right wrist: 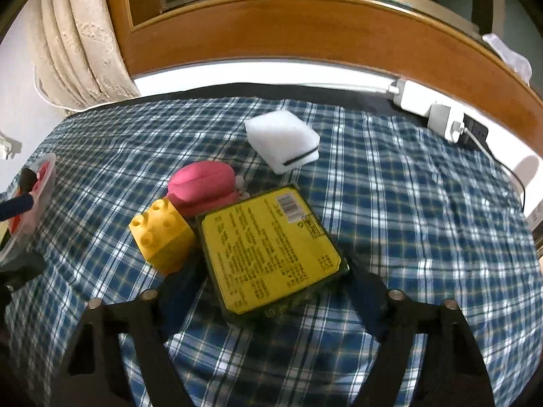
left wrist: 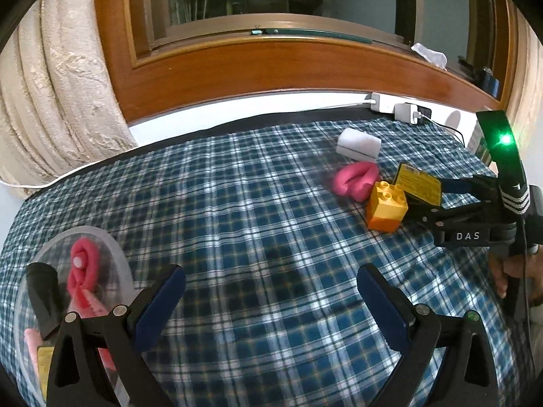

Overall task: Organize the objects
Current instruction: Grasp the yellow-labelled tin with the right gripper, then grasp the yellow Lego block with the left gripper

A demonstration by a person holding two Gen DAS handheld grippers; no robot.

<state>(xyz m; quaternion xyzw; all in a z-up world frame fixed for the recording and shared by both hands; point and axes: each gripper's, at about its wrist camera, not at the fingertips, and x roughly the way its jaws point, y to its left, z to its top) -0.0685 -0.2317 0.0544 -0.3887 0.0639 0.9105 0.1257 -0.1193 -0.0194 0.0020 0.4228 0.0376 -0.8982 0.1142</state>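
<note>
The right gripper [right wrist: 271,291] is pinching the flat yellow-labelled pack [right wrist: 271,254] between its fingers, just above the checked tabletop [left wrist: 254,203] beside a yellow block [right wrist: 161,237] and pink roll [right wrist: 203,188]. The left gripper [left wrist: 271,302] is hovering with fingers spread, empty, near a clear container [left wrist: 115,257].

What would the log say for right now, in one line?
left claw: open, empty | right claw: around yellow flat pack, grip unclear | yellow block: beside pack | clear container: partly filled
</note>
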